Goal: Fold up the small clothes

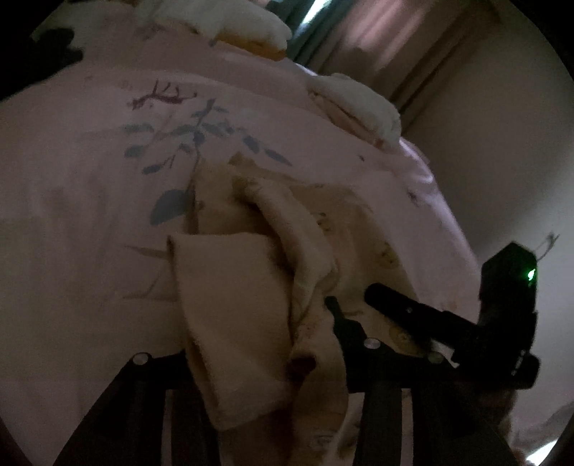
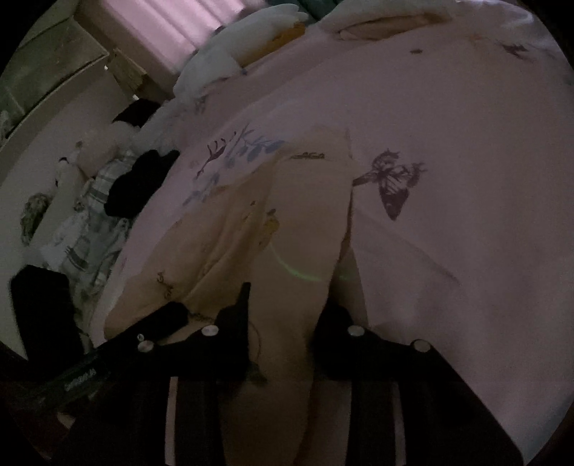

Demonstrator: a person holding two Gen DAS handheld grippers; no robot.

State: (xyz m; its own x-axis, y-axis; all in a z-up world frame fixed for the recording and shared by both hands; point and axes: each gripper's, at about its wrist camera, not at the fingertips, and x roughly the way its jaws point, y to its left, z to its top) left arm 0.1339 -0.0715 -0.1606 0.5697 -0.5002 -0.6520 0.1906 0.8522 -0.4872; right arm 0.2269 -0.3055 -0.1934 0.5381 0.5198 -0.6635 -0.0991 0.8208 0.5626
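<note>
A small cream garment (image 1: 229,286) with faint printed figures lies bunched on the pink flowered bedsheet (image 1: 89,197). My left gripper (image 1: 258,322) stands over its near end. The jaws are wide apart, with loose folds draped between them that hide the left finger. In the right wrist view a long flat band of the same garment (image 2: 305,215) runs away across the sheet (image 2: 466,215). My right gripper (image 2: 287,304) has this band filling the gap between its two fingers. Each gripper shows in the other's view: the right gripper (image 1: 373,292) and the left gripper (image 2: 175,312) sit close side by side.
Folded pale clothes (image 1: 358,104) and another stack (image 1: 251,28) sit at the far side of the bed. Dark clothing (image 2: 140,179) and a striped cloth (image 2: 79,233) lie near the bed's left edge. Past the bed are a curtain (image 2: 161,21) and a wall (image 1: 502,143).
</note>
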